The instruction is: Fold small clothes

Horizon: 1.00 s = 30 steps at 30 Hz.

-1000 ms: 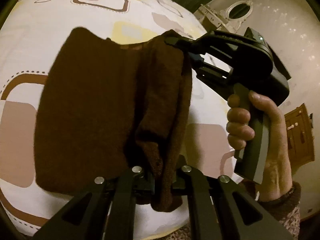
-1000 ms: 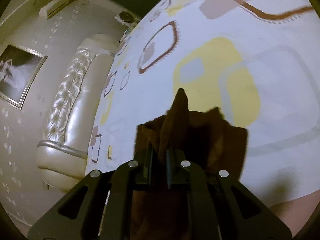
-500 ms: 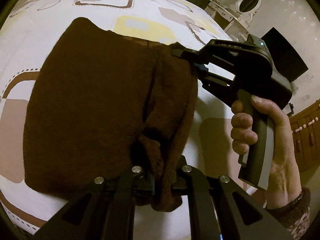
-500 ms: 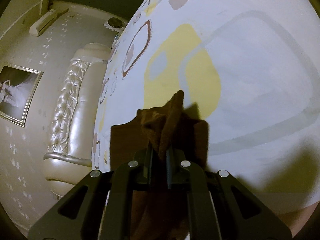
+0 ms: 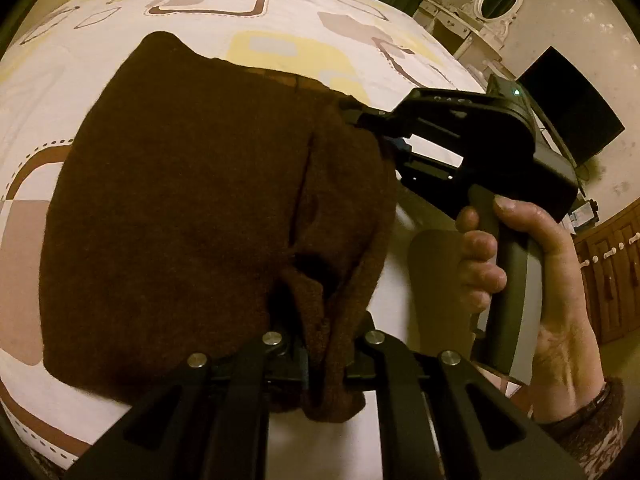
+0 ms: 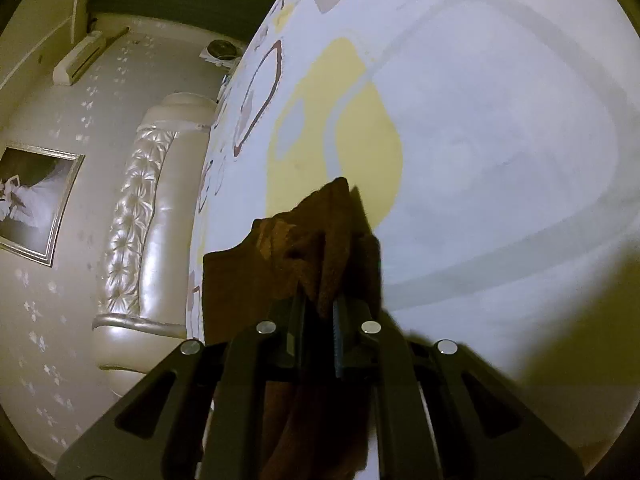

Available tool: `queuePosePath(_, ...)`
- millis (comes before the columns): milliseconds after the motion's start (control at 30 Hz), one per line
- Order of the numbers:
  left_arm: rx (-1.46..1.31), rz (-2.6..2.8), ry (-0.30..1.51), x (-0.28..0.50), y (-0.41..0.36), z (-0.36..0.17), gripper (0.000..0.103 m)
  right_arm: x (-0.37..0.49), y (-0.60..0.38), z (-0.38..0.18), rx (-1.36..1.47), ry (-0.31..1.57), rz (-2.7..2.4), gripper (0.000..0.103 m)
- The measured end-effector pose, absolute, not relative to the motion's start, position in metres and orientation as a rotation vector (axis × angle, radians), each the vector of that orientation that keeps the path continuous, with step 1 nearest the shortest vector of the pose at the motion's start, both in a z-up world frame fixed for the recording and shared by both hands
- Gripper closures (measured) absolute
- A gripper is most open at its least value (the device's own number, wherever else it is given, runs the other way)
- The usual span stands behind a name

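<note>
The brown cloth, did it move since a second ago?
Yes. The brown cloth has come down toward the patterned bedsheet, covering more of it in the left wrist view, with both grippers clamped on its right edge.

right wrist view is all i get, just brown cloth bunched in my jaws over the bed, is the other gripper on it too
Observer: Yes. The left gripper is shut on the brown cloth at its near edge.
Operator: and where does mine sit on it
Observer: The right gripper pinches the far right corner, so both hold the same right-hand edge.
Operator: is the rest hanging or down
Observer: Most of it looks spread on the patterned bedsheet, with a fold line running down near the held edge.
</note>
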<state>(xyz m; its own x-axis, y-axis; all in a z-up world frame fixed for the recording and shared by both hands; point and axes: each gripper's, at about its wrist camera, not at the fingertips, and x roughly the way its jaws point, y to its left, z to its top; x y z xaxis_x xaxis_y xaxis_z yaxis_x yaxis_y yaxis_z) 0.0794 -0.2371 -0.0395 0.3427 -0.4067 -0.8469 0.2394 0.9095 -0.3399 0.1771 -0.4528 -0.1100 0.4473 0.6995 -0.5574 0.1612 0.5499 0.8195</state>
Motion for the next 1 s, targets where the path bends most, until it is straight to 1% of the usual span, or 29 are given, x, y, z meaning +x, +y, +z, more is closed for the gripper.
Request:
queuePosePath(333, -0.148, -0.411, 1.141, 0.079, -0.244, -0.042, 0.093, 0.175, -0.457, -0.117, 1.007, 1.081, 0.402, 0.093)
queuePosePath(367, -0.147, -0.41, 1.139, 0.079, -0.245, -0.042, 0.092, 0.175, -0.459, -0.118, 1.019, 1.08, 0.397, 0.092)
queuePosePath(433, -0.146, -0.427, 1.14, 0.077, -0.246, -0.041, 0.079, 0.172, -0.463, -0.119, 1.048, 1.074, 0.389, 0.09)
queuePosePath(467, -0.144, -0.441, 1.139, 0.076, -0.247, -0.04, 0.076, 0.169, -0.466, -0.118, 1.069, 1.067, 0.377, 0.087)
queuePosePath(500, -0.142, -0.458, 1.14, 0.075, -0.247, -0.039, 0.067, 0.167, -0.47, -0.117, 1.081, 1.06, 0.366, 0.085)
queuePosePath(533, -0.141, -0.478, 1.141, 0.074, -0.248, -0.039, 0.058, 0.163, -0.474, -0.116, 1.083, 1.055, 0.342, 0.081)
queuePosePath(567, -0.142, -0.508, 1.141, 0.071, -0.249, -0.038, 0.054, 0.159, -0.478, -0.114, 1.082, 1.051, 0.321, 0.076)
queuePosePath(600, -0.14, -0.528, 1.142, 0.069, -0.25, -0.037, 0.051, 0.155, -0.482, -0.112, 1.08, 1.046, 0.295, 0.075)
queuePosePath(633, -0.136, -0.547, 1.14, 0.066, -0.249, -0.035, 0.051, 0.149, -0.489, -0.109, 1.085, 1.039, 0.273, 0.071)
queuePosePath(667, -0.14, -0.564, 1.136, 0.063, -0.248, -0.034, 0.051, 0.143, -0.494, -0.107, 1.089, 1.034, 0.256, 0.064)
queuePosePath(700, -0.156, -0.599, 1.133, 0.058, -0.244, -0.031, 0.051, 0.136, -0.5, -0.103, 1.091, 1.025, 0.233, 0.059)
queuePosePath(733, -0.176, -0.623, 1.133, 0.055, -0.239, -0.029, 0.051, 0.128, -0.505, -0.097, 1.092, 1.013, 0.216, 0.051)
queuePosePath(767, -0.205, -0.644, 1.134, 0.053, -0.232, -0.027, 0.051, 0.121, -0.509, -0.093, 1.087, 1.002, 0.209, 0.047)
queuePosePath(833, -0.292, -0.676, 1.142, 0.05, -0.206, -0.021, 0.05, 0.106, -0.515, -0.081, 1.07, 0.98, 0.193, 0.043)
queuePosePath(867, -0.334, -0.682, 1.139, 0.05, -0.19, -0.018, 0.05, 0.096, -0.517, -0.072, 1.056, 0.968, 0.188, 0.039)
queuePosePath(933, -0.385, -0.681, 1.122, 0.05, -0.163, -0.014, 0.044, 0.08, -0.517, -0.06, 1.035, 0.949, 0.195, 0.035)
queuePosePath(1000, -0.434, -0.659, 1.099, 0.053, -0.125, -0.013, 0.042, 0.06, -0.515, -0.052, 1.025, 0.93, 0.22, 0.031)
